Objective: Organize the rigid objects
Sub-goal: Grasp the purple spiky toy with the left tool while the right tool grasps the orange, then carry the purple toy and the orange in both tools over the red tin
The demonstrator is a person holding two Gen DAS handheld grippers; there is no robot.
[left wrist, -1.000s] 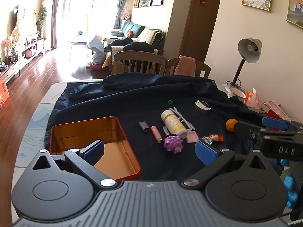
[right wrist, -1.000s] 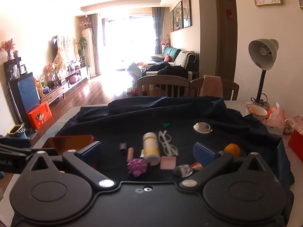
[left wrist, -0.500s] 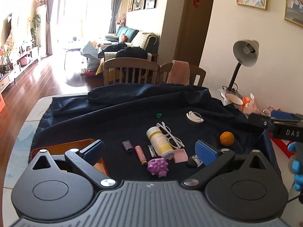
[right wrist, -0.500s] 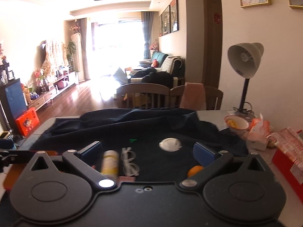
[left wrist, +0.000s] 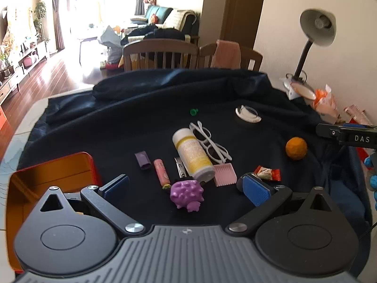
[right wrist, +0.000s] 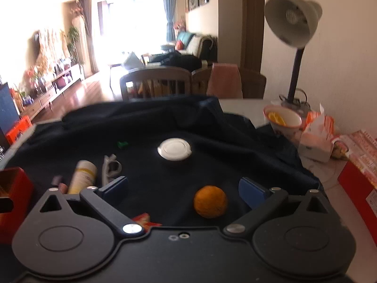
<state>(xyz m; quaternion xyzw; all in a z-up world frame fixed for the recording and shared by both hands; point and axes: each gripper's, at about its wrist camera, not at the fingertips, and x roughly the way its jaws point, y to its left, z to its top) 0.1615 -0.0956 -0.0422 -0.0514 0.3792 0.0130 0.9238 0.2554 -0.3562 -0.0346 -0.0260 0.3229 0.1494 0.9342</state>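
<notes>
Both grippers' fingers spread, empty; right gripper (right wrist: 183, 188) near orange ball (right wrist: 210, 201), which may roll off if nudged off-centre.

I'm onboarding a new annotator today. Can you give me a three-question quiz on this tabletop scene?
1. True or false: the right gripper is shut on the orange ball.
2. Which object touches the white bottle? A) white sunglasses B) green cap C) white round lid
3. Fill in: the purple spiky toy lies between the open fingers of the ____ gripper.

Key
1. False; both grippers are open, and the ball lies on the dark cloth between the fingers.
2. A
3. left
</notes>
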